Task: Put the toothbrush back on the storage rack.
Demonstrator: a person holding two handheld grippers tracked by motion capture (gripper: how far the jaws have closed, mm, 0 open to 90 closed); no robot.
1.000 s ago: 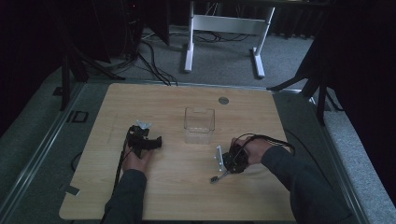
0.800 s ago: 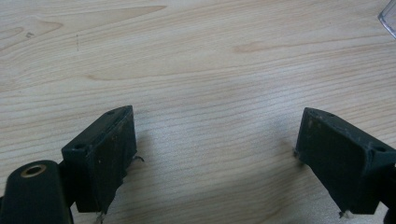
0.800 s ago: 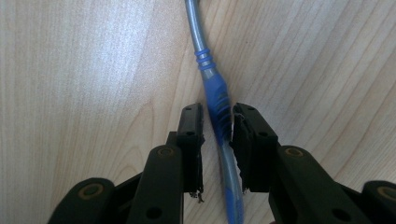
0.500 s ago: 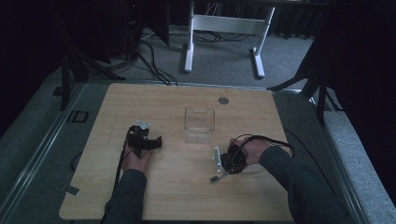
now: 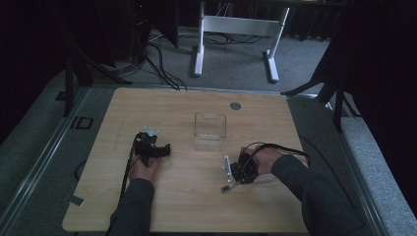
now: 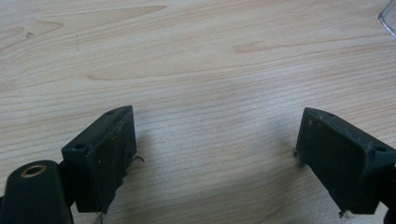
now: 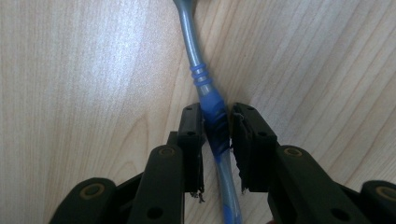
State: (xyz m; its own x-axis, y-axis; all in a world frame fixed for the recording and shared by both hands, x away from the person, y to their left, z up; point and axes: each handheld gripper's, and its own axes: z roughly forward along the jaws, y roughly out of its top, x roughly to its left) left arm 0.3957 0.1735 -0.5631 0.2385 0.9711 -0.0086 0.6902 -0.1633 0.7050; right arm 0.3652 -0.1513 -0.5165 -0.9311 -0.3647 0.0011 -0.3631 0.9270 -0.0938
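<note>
Right tongs tight on blue toothbrush; left tongs wide, empty.

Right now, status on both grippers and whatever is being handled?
Left gripper open over bare table. Right gripper shut on blue toothbrush, lying on the wood. Clear container stands between the hands, apart from both. Nothing in the way.

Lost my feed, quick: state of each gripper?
Left gripper: open, empty, over bare table.
Right gripper: shut on the toothbrush.
</note>
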